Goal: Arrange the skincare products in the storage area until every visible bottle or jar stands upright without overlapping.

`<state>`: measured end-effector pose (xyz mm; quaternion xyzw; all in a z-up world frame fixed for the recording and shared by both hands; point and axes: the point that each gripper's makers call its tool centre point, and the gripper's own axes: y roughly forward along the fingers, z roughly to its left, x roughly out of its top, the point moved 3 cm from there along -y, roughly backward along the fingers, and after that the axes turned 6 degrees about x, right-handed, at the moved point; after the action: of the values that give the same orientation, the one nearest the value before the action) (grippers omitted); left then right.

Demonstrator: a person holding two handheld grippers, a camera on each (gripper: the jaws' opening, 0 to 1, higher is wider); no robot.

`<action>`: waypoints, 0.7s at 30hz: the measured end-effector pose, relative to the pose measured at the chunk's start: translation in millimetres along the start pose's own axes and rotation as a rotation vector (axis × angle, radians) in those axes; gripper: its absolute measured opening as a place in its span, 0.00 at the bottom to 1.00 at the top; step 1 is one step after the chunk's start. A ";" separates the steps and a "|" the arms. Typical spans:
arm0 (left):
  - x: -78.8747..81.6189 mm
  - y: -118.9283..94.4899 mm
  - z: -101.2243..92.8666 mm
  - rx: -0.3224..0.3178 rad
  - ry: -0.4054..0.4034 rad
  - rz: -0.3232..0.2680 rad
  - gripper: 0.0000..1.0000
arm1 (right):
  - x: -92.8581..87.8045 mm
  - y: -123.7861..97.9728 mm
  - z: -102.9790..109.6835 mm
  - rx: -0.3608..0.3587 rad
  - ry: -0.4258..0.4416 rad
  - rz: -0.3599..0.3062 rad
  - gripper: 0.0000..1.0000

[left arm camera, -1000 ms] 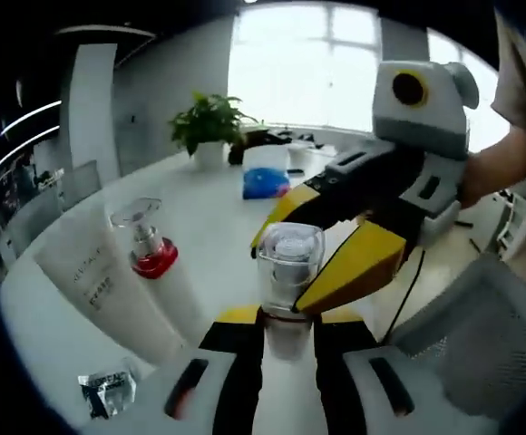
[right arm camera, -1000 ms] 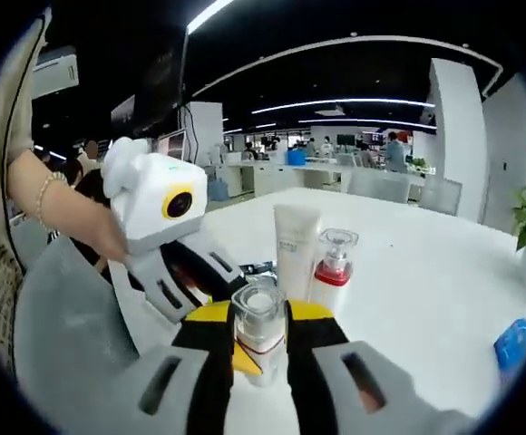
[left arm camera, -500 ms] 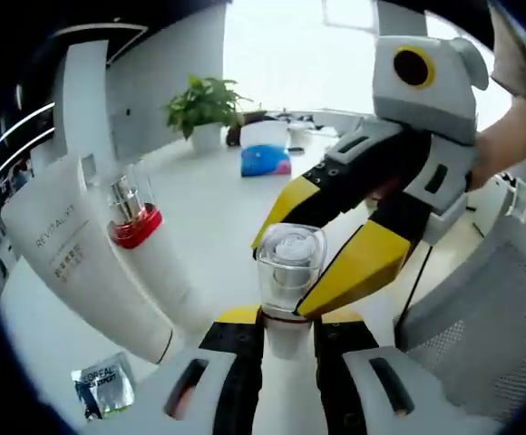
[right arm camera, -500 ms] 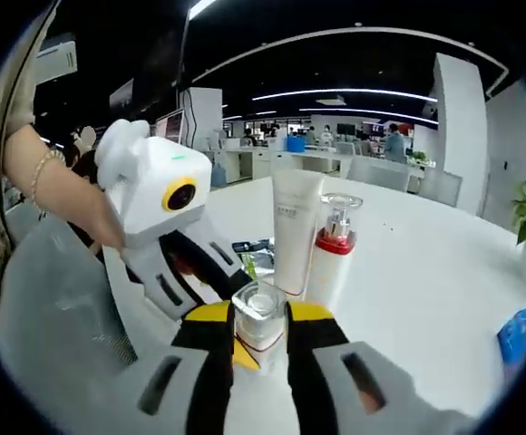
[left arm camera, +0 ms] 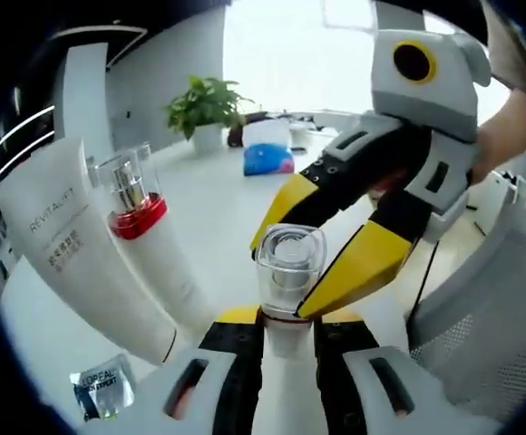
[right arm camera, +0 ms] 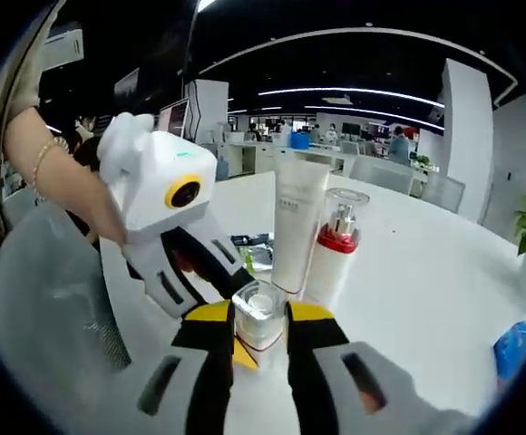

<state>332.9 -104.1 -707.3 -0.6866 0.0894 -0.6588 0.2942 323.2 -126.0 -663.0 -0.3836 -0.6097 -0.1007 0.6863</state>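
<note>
I'm gripping the clear-capped bottle (left arm camera: 289, 272) with both the left gripper (left arm camera: 288, 328) and right gripper (right arm camera: 259, 328), fingers closed on it (white tube (left arm camera: 73, 249) and red-collared pump bottle (left arm camera: 150, 249) standing beside).

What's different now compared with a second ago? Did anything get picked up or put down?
Nothing was picked up or released. Both grippers, left and right, stay clamped on the clear-capped bottle. They have carried it nearer the white tube and the red-collared pump bottle, which stand upright side by side as before.

Open-plan office: desk rows (right arm camera: 299, 163), ceiling light strips (right arm camera: 336, 95).
</note>
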 end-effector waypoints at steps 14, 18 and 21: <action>3.6 6.7 27.3 -0.005 0.014 -0.012 0.17 | 9.3 14.0 -22.3 -0.005 0.020 -0.028 0.24; 4.1 8.9 33.6 -0.006 0.015 -0.012 0.17 | 9.0 12.4 -27.8 -0.018 0.036 -0.034 0.26; 5.0 10.7 36.2 -0.011 0.016 -0.012 0.17 | 5.1 10.9 -30.5 -0.026 0.041 -0.027 0.26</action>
<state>371.0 -105.0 -707.2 -0.6835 0.0913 -0.6655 0.2856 354.2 -136.7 -661.6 -0.3821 -0.5992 -0.1258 0.6922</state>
